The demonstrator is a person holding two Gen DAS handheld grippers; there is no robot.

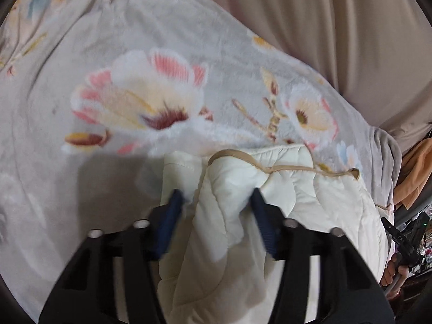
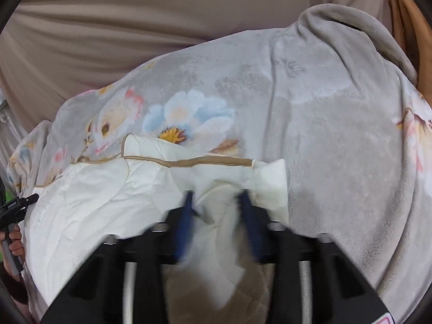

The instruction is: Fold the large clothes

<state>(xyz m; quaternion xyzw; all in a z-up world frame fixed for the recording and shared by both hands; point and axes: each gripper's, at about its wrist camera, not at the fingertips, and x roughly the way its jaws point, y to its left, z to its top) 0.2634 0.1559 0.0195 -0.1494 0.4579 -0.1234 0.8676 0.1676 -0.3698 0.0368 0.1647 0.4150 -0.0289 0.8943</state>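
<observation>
Cream quilted garment (image 1: 283,189) lies bunched on the floral fleece blanket (image 1: 135,54), at six o'clock in both views. We pinch a puffy fold in our left tool (image 1: 216,197) and right tool (image 2: 216,199). It looks soft, light, springy; we judge the tan-bound hem (image 2: 205,162) the best hold.

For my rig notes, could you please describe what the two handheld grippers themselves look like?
Both match: the left gripper and right gripper have glossy black angular bodies with silver round bolt heads and dark blue ribbed fingers. No cables or sleeves show; a pink-edged label corner shows on the right one.
</observation>
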